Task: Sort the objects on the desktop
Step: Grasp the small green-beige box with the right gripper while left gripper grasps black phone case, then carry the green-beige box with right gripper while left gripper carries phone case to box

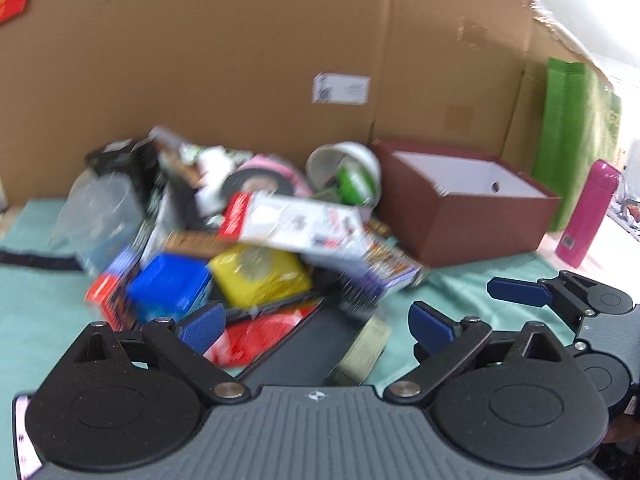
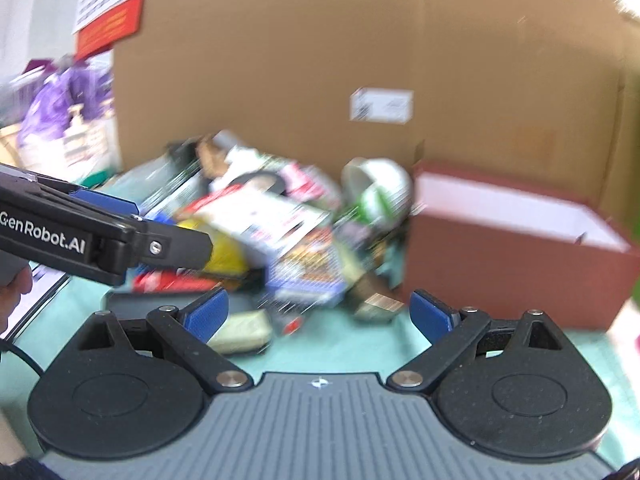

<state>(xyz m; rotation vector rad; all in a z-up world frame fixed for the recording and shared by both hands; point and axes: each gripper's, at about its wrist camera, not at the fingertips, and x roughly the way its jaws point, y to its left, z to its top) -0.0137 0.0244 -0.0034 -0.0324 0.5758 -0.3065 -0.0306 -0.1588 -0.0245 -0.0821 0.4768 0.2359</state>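
A blurred heap of desktop objects lies on teal cloth: a blue box (image 1: 168,284), a yellow packet (image 1: 260,276), a white and red carton (image 1: 296,224), a tipped white bowl (image 1: 348,172) and a beige block (image 1: 366,350). My left gripper (image 1: 316,328) is open just short of the heap's near edge, holding nothing. My right gripper (image 2: 320,316) is open too, low over the cloth, with the beige block (image 2: 244,332) near its left pad. The maroon box (image 2: 512,264) stands open to its right. The left gripper's fingers (image 2: 176,246) reach in from the left.
A tall cardboard wall (image 1: 240,60) closes the back. The maroon box (image 1: 472,204) shows a white inside. A pink bottle (image 1: 588,216) and a green bag (image 1: 572,136) stand at the far right. A clear plastic tub (image 1: 100,216) sits left of the heap.
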